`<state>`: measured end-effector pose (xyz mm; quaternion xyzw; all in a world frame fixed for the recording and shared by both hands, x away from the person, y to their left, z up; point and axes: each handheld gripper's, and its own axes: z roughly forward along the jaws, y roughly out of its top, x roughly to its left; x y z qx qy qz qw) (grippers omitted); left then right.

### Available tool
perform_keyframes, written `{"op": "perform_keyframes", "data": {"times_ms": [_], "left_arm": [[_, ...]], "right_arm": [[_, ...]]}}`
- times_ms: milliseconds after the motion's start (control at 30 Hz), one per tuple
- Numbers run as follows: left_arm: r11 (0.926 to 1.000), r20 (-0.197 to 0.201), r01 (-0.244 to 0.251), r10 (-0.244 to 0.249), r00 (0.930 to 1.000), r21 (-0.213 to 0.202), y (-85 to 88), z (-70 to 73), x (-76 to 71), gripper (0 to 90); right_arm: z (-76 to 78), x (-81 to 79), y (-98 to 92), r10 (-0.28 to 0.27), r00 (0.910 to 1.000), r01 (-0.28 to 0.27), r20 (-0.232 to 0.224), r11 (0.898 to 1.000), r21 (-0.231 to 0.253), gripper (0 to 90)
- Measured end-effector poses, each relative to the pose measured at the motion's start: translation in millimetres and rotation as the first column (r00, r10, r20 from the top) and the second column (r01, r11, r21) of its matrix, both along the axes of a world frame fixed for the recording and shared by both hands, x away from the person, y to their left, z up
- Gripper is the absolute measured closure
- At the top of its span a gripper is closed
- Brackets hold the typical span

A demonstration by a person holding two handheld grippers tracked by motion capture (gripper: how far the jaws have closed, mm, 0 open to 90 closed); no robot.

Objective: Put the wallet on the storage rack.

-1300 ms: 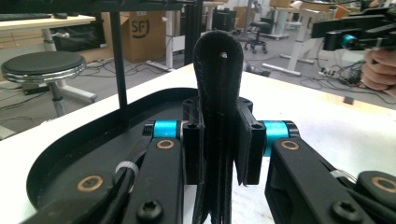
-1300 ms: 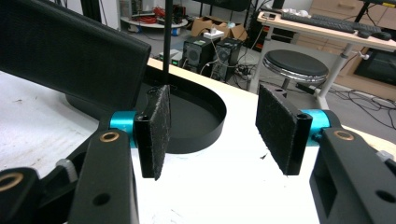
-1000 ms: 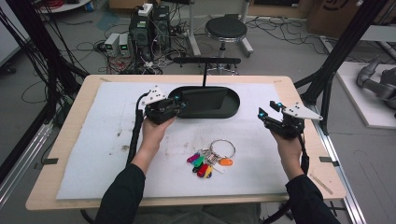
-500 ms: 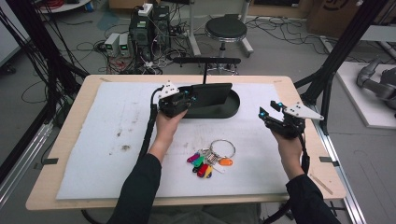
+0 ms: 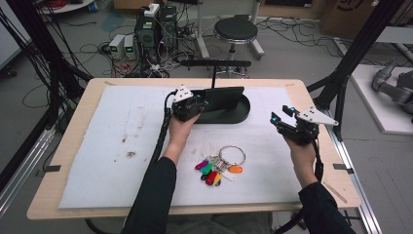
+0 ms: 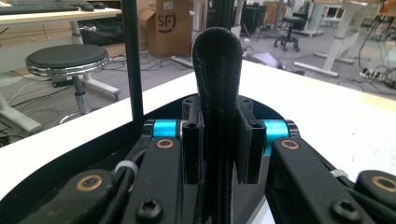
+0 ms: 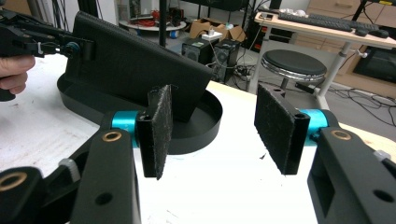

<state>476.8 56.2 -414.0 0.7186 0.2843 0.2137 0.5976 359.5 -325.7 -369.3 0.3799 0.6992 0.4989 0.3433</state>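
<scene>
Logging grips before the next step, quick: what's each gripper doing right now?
Left gripper: jaws shut on the black flat case, holding it upright in the black oval tray.
Right gripper: jaws open, nothing between them.

The left gripper (image 5: pixel 191 104) sits at the left end of the tray (image 5: pixel 243 113), its jaws closed on the left edge of the pouch (image 5: pixel 221 99). The pouch stands on edge in the tray and runs rightward from this gripper. In the left gripper view, the pouch (image 6: pixel 217 93) rises upright between the jaws, with the tray (image 6: pixel 56 172) below. The tray rests on the mat (image 5: pixel 122 141), which lies on the table (image 5: pixel 73 97). The right gripper (image 5: pixel 287 122) is well apart to the tray's right, over the mat. The key ring (image 5: pixel 219 165) lies on the mat nearer the person, between both grippers. A stool (image 5: pixel 235 30) stands beyond the table.
</scene>
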Motion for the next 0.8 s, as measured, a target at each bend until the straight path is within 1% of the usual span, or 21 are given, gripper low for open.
{"op": "perform_keyframes", "data": {"times_ms": [67, 200, 367, 400, 467, 500, 533, 667, 800], "left_arm": [[0.9999, -0.002, 0.005, -0.005, 1.0000, 0.011, 1.7, -0.5, 0.4, 75.2], [0.9982, -0.016, -0.015, 0.016, 0.9997, 0.058, 7.4, -3.6, 1.0, 74.6], [0.9967, -0.058, -0.031, 0.035, 0.9977, 0.075, 16.8, -13.5, 3.3, 73.5], [0.9959, -0.073, -0.029, 0.035, 0.9967, 0.086, 17.5, -15.3, 3.8, 73.3], [0.9932, -0.087, -0.027, 0.036, 0.9956, 0.113, 16.6, -18.4, 4.4, 73.2], [0.9905, -0.087, -0.021, 0.033, 0.9957, 0.136, 14.3, -20.3, 4.5, 73.2], [0.9891, -0.086, -0.018, 0.031, 0.9958, 0.146, 12.7, -21.4, 4.4, 73.2], [0.9882, -0.093, -0.012, 0.026, 0.9953, 0.153, 4.2, -26.2, 4.2, 73.3], [0.9887, -0.106, -0.012, 0.028, 0.9940, 0.150, 3.6, -27.8, 4.5, 73.1]], "right_arm": [[0.1, -0.2, 0.1, 0.000, 1.0000, 0.000, 0.003, 1.000, -0.005, 47.5], [0.1, -0.5, 0.9, 0.002, 1.0000, -0.002, 0.001, 1.000, -0.005, 47.5], [-0.3, -0.1, 2.2, 0.002, 1.0000, -0.002, -0.003, 1.000, -0.005, 47.8], [-0.5, 0.3, 2.5, 0.005, 1.0000, -0.005, -0.001, 1.000, -0.007, 47.8], [-0.9, 0.5, 2.9, 0.006, 1.0000, -0.006, -0.005, 1.000, -0.012, 47.8], [-1.0, 0.6, 3.1, 0.006, 1.0000, -0.006, -0.005, 1.000, -0.010, 47.8], [-1.2, 0.5, 3.4, 0.004, 1.0000, -0.004, -0.005, 1.000, -0.014, 47.8], [-1.4, 0.6, 3.5, 0.007, 1.0000, -0.007, -0.006, 1.000, -0.017, 47.8], [-1.5, 0.6, 2.7, 0.007, 1.0000, -0.007, -0.006, 1.000, -0.013, 47.8]]}}
